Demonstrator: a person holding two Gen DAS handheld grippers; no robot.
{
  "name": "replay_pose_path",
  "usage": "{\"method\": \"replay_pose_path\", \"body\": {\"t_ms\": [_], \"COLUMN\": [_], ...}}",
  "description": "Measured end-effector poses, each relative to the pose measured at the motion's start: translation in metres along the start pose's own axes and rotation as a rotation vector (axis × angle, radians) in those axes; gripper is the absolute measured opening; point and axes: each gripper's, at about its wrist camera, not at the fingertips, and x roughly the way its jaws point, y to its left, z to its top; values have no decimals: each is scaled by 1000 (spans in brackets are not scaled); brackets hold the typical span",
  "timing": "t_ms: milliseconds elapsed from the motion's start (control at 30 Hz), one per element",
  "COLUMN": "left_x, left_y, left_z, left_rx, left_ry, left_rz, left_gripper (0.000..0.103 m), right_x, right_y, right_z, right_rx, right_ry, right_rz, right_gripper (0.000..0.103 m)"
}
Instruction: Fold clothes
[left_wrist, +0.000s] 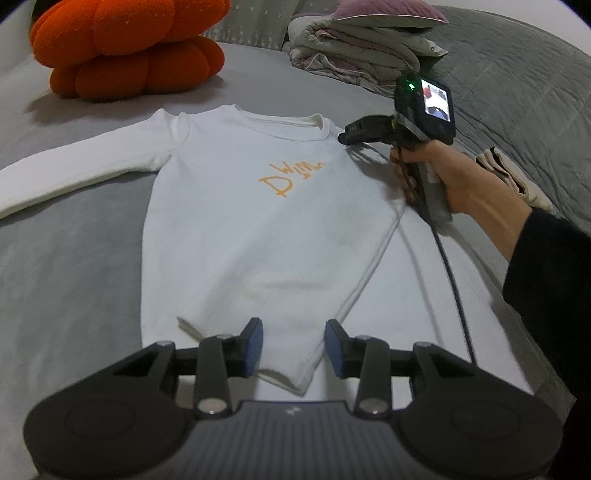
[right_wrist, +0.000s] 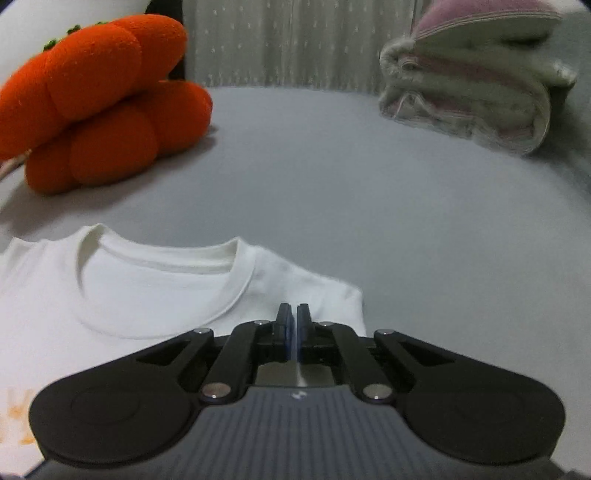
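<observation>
White long-sleeved cotton shirt with orange scribbled lettering on the chest (left_wrist: 258, 229) lies flat, face up, on the grey-sheeted bed (left_wrist: 74, 266), collar toward the far end. One sleeve stretches out straight to the left; the other side is already folded in, giving a straight edge on the right. Your left hand-held gripper (left_wrist: 293, 347) hovers at the shirt's bottom hem, jaws spread apart with the blue pads either side of the hem corner, nothing between them. Your right hand-held gripper (right_wrist: 293, 325) sits at the shirt's shoulder just beside the collar, jaws pressed together; a thin pale strip shows between the pads, but you cannot tell if fabric is pinched there. Your right hand (left_wrist: 439, 177), dark sleeve at the wrist, grips the handle. Bright orange puffy plush cushion (left_wrist: 129, 48) sits at the far left of the bed, and a stack of folded grey and pink blankets (left_wrist: 365, 48) sits far right, both well apart from the shirt.
</observation>
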Motion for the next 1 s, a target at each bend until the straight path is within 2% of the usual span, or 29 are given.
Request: {"method": "replay_pose_path", "body": {"t_ms": [100,167,267,333,533,767,867,1000], "left_x": [-2,-2,-2,-1,2,3,1,-8], "left_y": [0,0,2,2,-3,-2,4,13], "left_z": [-2,-1,1,1,3,5,7,6], "left_rx": [8,2,-14,-15,-6,-17,-53,-88], "left_ry": [-4,-2,4,5,5,4,7,7], "left_rz": [0,-3,-9,-8,-4,-9,-29,-72], "left_gripper": [39,39,39,39,43,44,44,45], "right_x": [7,8,1,2,26,50,38,-15], "right_y": [1,10,19,17,21,26,31,23], "right_z": [9,14,16,16,13,25,29,28], "right_rx": [-2,-46,-109,-139,-159,-85,-95,28], "right_ry": [21,25,-2,-1,15,14,4,-75], "right_rz": [-27,-45,3,13,9,-33,-55,32], "right_gripper": [0,0,7,21,21,20,20,27]}}
